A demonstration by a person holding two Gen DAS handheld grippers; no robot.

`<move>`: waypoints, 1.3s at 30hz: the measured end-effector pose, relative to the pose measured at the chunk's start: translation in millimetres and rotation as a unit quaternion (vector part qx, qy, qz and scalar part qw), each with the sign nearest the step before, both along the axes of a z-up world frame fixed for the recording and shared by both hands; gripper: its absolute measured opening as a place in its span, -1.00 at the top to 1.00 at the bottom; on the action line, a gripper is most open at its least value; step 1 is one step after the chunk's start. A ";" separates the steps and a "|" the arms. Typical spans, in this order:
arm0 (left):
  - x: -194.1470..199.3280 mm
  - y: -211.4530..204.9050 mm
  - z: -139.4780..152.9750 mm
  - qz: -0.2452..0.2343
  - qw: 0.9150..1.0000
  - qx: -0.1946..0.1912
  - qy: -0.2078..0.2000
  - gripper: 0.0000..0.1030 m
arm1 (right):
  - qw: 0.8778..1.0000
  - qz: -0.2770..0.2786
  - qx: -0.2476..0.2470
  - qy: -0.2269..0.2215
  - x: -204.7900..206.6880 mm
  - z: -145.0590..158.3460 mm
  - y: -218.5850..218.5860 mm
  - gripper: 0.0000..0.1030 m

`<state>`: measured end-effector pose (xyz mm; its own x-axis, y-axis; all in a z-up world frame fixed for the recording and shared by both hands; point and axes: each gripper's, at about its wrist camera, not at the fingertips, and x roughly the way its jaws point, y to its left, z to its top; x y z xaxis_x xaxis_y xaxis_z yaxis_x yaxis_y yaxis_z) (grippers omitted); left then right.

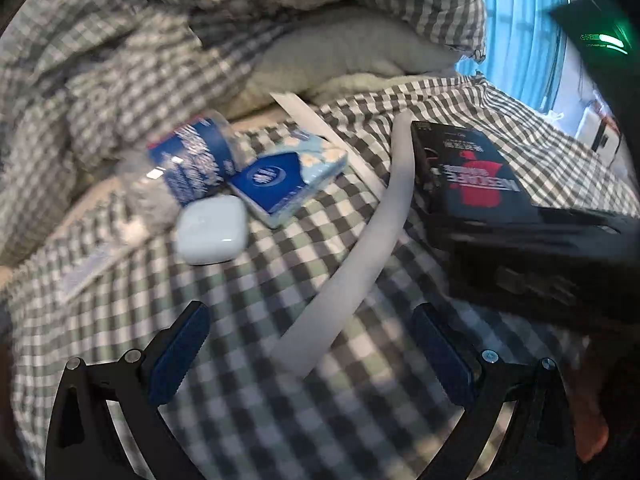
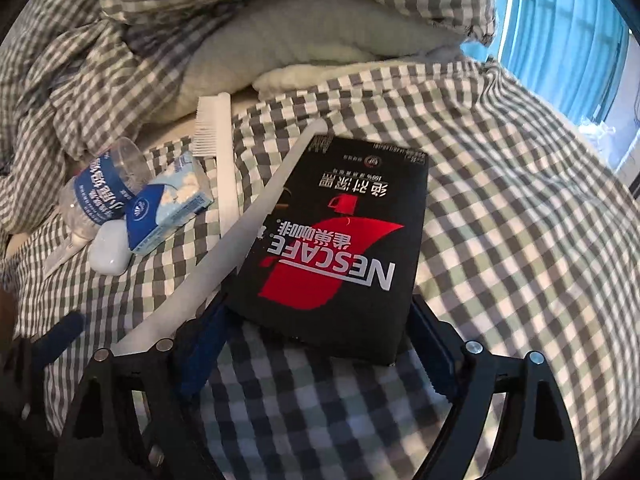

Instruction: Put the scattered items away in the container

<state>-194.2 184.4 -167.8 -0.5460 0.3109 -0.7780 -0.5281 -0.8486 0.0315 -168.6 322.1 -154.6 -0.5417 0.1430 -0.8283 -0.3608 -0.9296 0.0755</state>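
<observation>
A black Nescafe box lies on the checked bedsheet, its near end between the pads of my right gripper, which touch its sides. The box also shows in the left wrist view. My left gripper is open above the sheet, with the near end of a long white strip between its fingers, untouched. Beyond lie a white earbud case, a blue tissue pack, a clear water bottle with a blue label and a white comb. No container is in view.
A rumpled checked duvet and a pale pillow are piled at the back. A blue curtain hangs at the right. A flat clear packet lies on the sheet at the left.
</observation>
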 end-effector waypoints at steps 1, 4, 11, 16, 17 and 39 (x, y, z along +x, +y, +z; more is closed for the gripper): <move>-3.5 0.9 -1.4 -0.002 1.000 0.012 -0.013 -1.00 | 1.000 -0.001 0.002 0.002 4.5 2.2 2.3 -0.64; -10.6 4.4 -2.8 -0.003 0.999 0.030 -0.029 -0.88 | 1.000 -0.014 -0.009 0.014 24.6 10.5 17.9 -0.64; -3.6 25.7 6.6 -0.053 0.998 0.001 -0.022 0.56 | 0.999 -0.030 -0.027 0.032 61.4 26.5 38.0 -0.64; 8.4 18.4 21.9 -0.068 0.997 0.001 -0.022 0.86 | 0.999 -0.025 -0.032 0.036 72.8 38.4 40.6 -0.63; 12.4 14.9 28.3 -0.067 0.997 0.006 -0.024 0.86 | 0.999 -0.022 -0.030 0.037 73.4 41.1 38.5 -0.63; 125.1 -151.4 164.3 0.064 0.995 0.080 0.016 0.86 | 0.994 0.070 -0.030 0.073 113.0 96.7 -32.9 0.59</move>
<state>-69.1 33.1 -3.5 -0.6127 0.3548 -0.7062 -0.4159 -0.9046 -0.0936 -55.6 289.2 -57.9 -0.6686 0.0101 -0.7435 -0.2083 -0.9624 0.1742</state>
